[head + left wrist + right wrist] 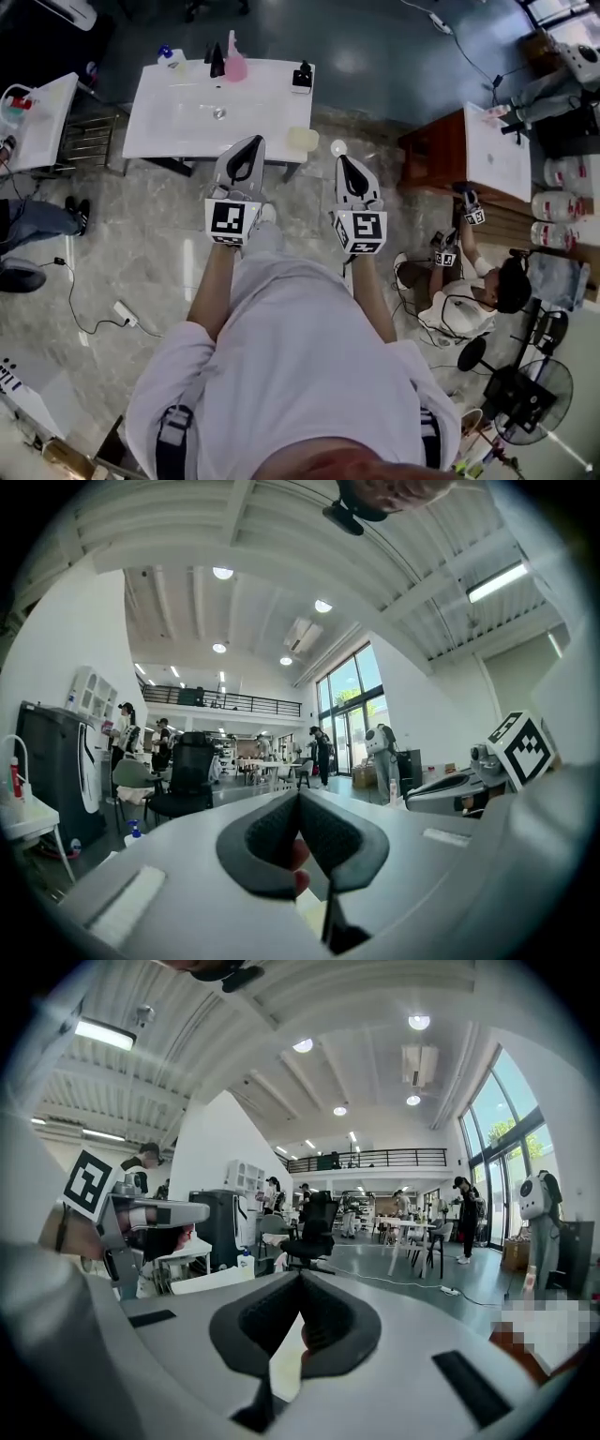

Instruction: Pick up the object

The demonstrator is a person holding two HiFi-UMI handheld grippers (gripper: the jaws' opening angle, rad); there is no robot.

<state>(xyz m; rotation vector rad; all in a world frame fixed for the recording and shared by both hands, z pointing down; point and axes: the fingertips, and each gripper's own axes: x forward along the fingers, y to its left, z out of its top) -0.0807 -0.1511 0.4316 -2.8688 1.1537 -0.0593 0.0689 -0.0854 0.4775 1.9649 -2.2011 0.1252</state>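
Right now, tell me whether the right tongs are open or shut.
Shut. In the right gripper view the right tongs show both dark pads meeting in one line at the tip, no gap.

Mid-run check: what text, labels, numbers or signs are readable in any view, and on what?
No readable words or numbers in any view.
Cubes on the left gripper and right gripper: black-and-white square patterns only, no letters.
Label of the pink bottle on the white table: too small to read.
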